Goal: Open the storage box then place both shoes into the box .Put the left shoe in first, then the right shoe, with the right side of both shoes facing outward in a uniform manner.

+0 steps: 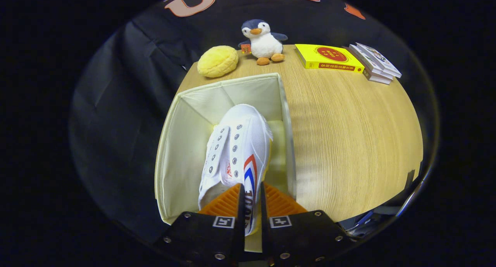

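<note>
Inside box [170, 150], shoe [236, 143] heel gripper-hidden [252, 197].

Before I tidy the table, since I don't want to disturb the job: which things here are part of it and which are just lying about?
In the job: shoe, gripped by the claw; box.
Lying about: penguin toy, yellow bun toy, yellow book, stack of books.

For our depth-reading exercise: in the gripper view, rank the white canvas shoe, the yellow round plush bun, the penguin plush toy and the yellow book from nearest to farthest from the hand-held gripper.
1. White canvas shoe: clamped between the hand-held gripper fingers, over the cream fabric box.
2. Yellow round plush bun: beyond the box, left.
3. Yellow book and penguin plush toy: table's far edge; too close to call.
</note>
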A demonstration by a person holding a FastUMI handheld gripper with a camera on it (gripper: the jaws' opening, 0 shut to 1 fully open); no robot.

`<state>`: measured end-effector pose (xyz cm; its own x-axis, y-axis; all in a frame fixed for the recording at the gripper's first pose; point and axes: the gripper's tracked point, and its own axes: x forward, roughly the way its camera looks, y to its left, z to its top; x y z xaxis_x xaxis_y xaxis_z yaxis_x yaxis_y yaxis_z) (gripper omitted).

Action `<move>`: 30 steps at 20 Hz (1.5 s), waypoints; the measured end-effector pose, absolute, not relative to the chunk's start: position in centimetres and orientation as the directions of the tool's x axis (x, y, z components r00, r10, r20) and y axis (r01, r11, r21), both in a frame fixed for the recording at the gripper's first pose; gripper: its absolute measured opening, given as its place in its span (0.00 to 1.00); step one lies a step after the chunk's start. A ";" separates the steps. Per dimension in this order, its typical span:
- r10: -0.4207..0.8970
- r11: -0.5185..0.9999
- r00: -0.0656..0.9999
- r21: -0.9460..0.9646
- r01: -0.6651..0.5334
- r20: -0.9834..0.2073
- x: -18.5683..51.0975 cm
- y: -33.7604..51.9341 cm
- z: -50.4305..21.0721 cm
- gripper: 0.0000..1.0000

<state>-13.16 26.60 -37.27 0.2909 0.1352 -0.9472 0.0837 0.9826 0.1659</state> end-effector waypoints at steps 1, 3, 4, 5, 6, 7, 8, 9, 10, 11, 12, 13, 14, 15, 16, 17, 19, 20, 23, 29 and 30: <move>0.149 0.981 0.315 0.179 0.069 -0.937 -12.6 26.7 -36.4 0.30; 0.145 0.985 0.366 0.170 0.035 -0.919 -11.4 25.8 -35.1 0.42; 0.151 0.984 0.389 0.174 0.023 -0.909 -10.9 25.4 -34.4 0.46; 0.166 0.982 0.412 0.189 0.015 -0.896 -10.4 25.1 -33.7 0.52; 0.184 0.978 0.429 0.208 0.011 -0.885 -10.1 24.7 -33.0 0.55; 0.203 0.973 0.447 0.230 0.006 -0.871 -9.8 24.3 -32.4 0.58; 0.219 0.969 0.469 0.248 -0.001 -0.856 -9.4 23.8 -31.8 0.60; 0.233 0.965 0.495 0.262 -0.011 -0.837 -8.9 23.1 -31.0 0.64; 0.241 0.962 0.526 0.271 -0.021 -0.816 -8.4 22.2 -30.3 0.68; 0.245 0.961 0.555 0.276 -0.029 -0.795 -7.9 21.1 -29.6 0.73; 0.249 0.959 0.583 0.281 -0.037 -0.773 -7.5 20.1 -29.0 0.75; 0.249 0.958 0.612 0.284 -0.043 -0.750 -7.0 18.9 -28.1 0.80; 0.249 0.957 0.642 0.285 -0.050 -0.725 -6.5 17.7 -27.3 0.82; 0.241 0.959 0.668 0.280 -0.051 -0.704 -6.1 16.3 -26.6 0.86; 0.233 0.960 0.693 0.274 -0.053 -0.682 -5.8 14.9 -25.9 0.88; 0.220 0.963 0.712 0.265 -0.049 -0.667 -5.4 13.5 -25.5 0.90; 0.180 0.971 0.750 0.237 -0.032 -0.637 -4.6 10.3 -24.5 0.95; 0.158 0.976 0.768 0.218 -0.025 -0.621 -4.3 8.7 -24.0 0.96; 0.105 0.986 0.828 0.165 -0.016 -0.551 -3.7 4.9 -22.6 0.97; 0.051 0.996 0.922 0.088 -0.019 -0.383 -3.7 0.7 -18.7 0.98; 0.050 0.997 0.938 0.078 -0.025 -0.342 -3.8 0.3 -17.8 0.98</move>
<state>-3.76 0.27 -17.84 0.9385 0.0504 -0.3417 -0.0251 0.9966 0.0780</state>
